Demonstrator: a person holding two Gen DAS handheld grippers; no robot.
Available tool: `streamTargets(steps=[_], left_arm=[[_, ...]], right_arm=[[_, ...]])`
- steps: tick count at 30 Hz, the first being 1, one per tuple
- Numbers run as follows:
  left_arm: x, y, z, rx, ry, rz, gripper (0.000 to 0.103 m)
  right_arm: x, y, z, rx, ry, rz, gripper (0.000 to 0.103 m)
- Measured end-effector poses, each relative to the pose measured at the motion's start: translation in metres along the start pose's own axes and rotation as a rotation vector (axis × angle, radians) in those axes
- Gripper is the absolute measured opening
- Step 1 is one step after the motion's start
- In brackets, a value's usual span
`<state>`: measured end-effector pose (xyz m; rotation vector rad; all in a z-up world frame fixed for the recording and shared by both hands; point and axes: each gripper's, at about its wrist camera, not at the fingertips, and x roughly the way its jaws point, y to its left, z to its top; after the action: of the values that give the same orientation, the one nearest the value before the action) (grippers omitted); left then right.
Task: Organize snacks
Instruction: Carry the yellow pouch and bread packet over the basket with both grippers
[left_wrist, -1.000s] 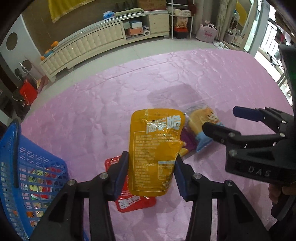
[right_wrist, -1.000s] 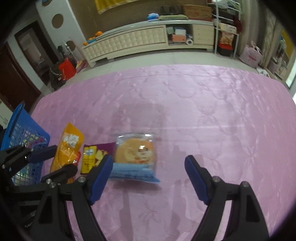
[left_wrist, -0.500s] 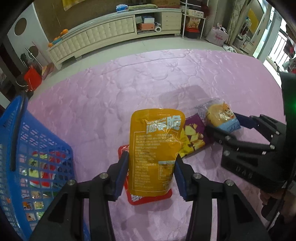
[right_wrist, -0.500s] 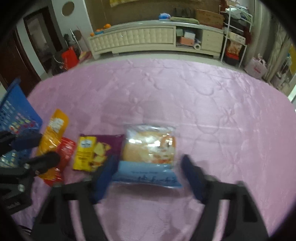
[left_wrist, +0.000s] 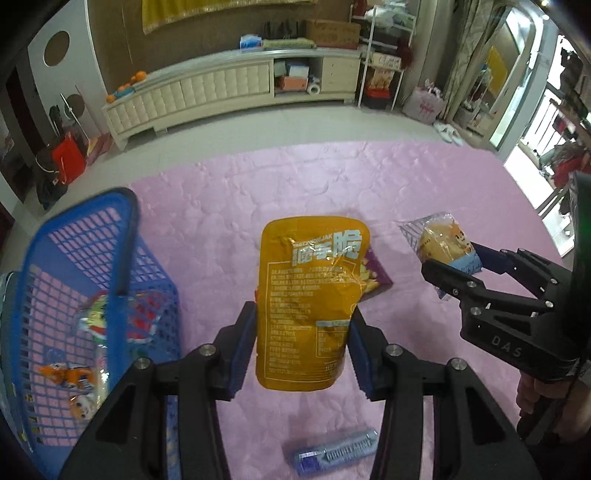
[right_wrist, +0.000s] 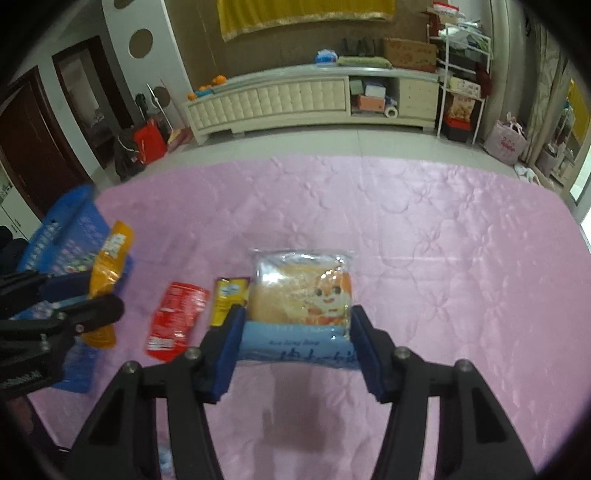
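Pink quilted surface (left_wrist: 229, 206) spans both views; whether bed or table, cannot tell. Long cream cabinet (right_wrist: 273, 98) stands against the far wall across bare floor.

Blue mesh basket (left_wrist: 122, 236) at the left edge of the pink surface, several wrapped snacks inside it, seen through the mesh.

Left hand-held gripper (left_wrist: 303, 347): angled steeply downward, held above the surface just right of the basket. Clenched on the yellow snack pouch (left_wrist: 310, 295); both blue pads press its lower side edges, pouch upright between them, printed back facing the camera, clear of the surface.

Right hand-held gripper (right_wrist: 293, 347): also pitched downward, to the right of the left one, a hand (left_wrist: 535, 395) visible on its grip in the left view. Jaws closing, the bread packet (right_wrist: 301, 295) between them; pads touch both sides of its blue lower band. In the left view the packet looks lifted off the pink surface, tilted.

Loose items on the surface:
- purple-and-yellow snack bag (right_wrist: 229, 299), flat, partly hidden behind the bread packet in the right view and behind the yellow pouch in the left.
- red snack packet (right_wrist: 173, 321), flat, just left of the purple bag, between it and the left hand-held gripper.
- small blue wrapped bar (left_wrist: 332, 454), flat, near the bottom edge under the left hand-held gripper.
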<state>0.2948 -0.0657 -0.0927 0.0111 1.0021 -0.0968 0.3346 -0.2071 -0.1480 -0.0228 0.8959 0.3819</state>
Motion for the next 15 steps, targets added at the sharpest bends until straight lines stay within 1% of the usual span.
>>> streamTargets(steps=[2, 5, 8, 12, 15], left_arm=[[-0.017, 0.003, -0.003, -0.002, -0.025, -0.008, 0.044], [-0.044, 0.009, -0.005, 0.002, -0.073, -0.019, 0.044], [-0.066, 0.019, -0.008, -0.009, -0.103, -0.032, 0.044], [-0.091, 0.035, -0.014, -0.020, -0.123, -0.036, 0.044], [-0.108, 0.049, -0.015, -0.008, -0.139, -0.040, 0.044]], right_arm=[[-0.018, 0.010, 0.004, -0.009, -0.017, 0.003, 0.061], [-0.042, 0.027, 0.011, -0.037, -0.039, -0.015, 0.061], [-0.063, 0.044, 0.016, -0.055, -0.061, -0.003, 0.061], [-0.084, 0.062, 0.020, -0.056, -0.081, 0.009, 0.061], [-0.096, 0.075, 0.022, -0.051, -0.089, 0.023, 0.061]])
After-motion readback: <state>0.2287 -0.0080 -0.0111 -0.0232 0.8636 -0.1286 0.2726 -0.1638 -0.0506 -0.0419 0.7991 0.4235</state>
